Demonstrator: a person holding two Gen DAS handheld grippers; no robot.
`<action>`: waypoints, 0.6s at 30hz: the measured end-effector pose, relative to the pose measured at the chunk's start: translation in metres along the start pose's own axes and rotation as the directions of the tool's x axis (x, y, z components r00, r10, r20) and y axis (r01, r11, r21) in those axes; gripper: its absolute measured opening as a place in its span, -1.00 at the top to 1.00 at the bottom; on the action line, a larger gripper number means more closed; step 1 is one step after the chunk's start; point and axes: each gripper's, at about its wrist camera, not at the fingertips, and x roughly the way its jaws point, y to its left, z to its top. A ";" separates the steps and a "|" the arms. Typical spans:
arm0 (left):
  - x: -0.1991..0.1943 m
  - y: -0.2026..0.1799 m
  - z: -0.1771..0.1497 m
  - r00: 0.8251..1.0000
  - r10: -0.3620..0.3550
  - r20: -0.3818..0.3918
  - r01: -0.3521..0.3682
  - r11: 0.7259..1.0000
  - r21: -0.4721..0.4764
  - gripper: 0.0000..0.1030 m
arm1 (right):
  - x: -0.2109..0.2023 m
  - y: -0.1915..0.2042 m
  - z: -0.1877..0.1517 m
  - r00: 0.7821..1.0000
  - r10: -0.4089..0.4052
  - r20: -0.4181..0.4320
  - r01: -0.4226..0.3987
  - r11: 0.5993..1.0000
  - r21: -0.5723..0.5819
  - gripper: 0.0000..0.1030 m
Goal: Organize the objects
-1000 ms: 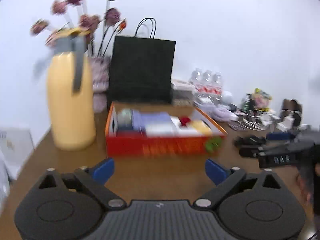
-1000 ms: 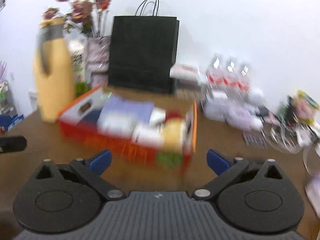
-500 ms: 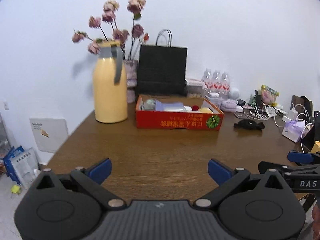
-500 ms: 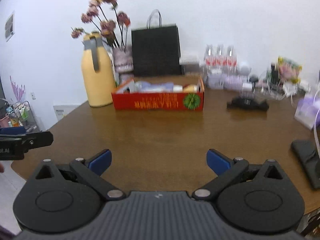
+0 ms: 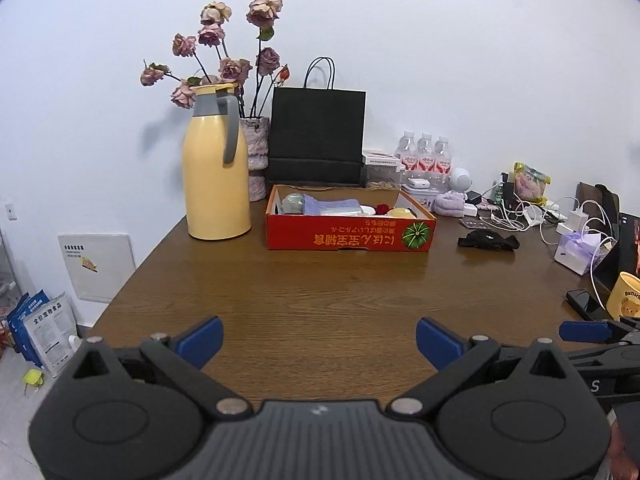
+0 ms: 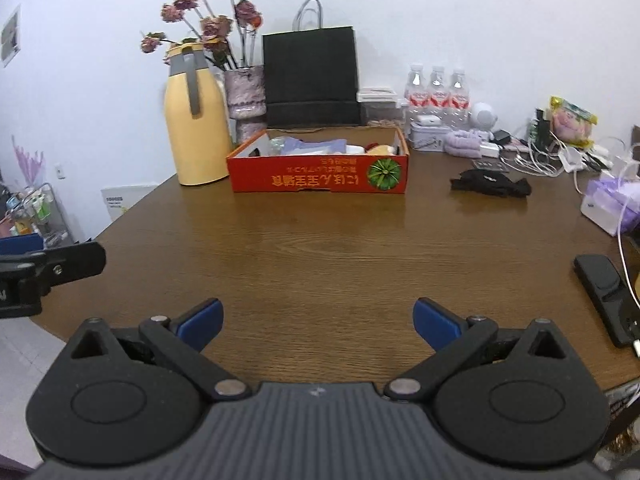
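A red cardboard box (image 5: 350,236) (image 6: 318,178) holding several small items stands at the far side of the brown wooden table (image 5: 320,300) (image 6: 340,248). To its right lies a crumpled black cloth (image 5: 488,240) (image 6: 490,185). My left gripper (image 5: 319,340) is open over the table's near edge, nothing between its blue pads. My right gripper (image 6: 318,320) is open too and empty, hovering over the near edge. Both are well back from the box. The right gripper's fingers (image 5: 584,332) show at the left wrist view's right edge.
A yellow thermos jug (image 5: 216,168), a vase of dried roses (image 5: 254,148), a black paper bag (image 5: 318,136) and water bottles (image 5: 426,156) line the back wall. Cables and chargers (image 5: 540,216), a lilac tissue box (image 6: 612,204), a black case (image 6: 604,296) and a yellow mug (image 5: 626,300) crowd the right side.
Both grippers have pulled back from close to the red box to the table's near edge. They stay open and empty. Nothing on the table has moved.
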 end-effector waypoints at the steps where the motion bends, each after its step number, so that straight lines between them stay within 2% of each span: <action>1: 0.000 0.000 0.000 1.000 0.000 0.001 0.000 1.000 -0.003 -1.00 | 0.001 -0.001 0.000 1.000 -0.012 -0.015 0.012 1.000 0.013 -1.00; 3: -0.001 0.003 -0.001 1.000 0.000 0.002 0.000 1.000 -0.008 -1.00 | 0.002 -0.002 -0.001 0.999 -0.028 -0.032 0.029 0.999 0.021 -1.00; 8: -0.002 0.002 -0.002 1.000 0.000 -0.001 0.000 1.000 0.000 -1.00 | 0.000 0.000 -0.003 0.997 -0.073 -0.014 0.072 0.997 -0.016 -1.00; 18: -0.003 0.001 -0.003 1.000 0.003 0.004 -0.003 1.000 0.003 -1.00 | -0.002 0.001 -0.003 0.999 -0.047 -0.018 0.047 0.998 -0.038 -1.00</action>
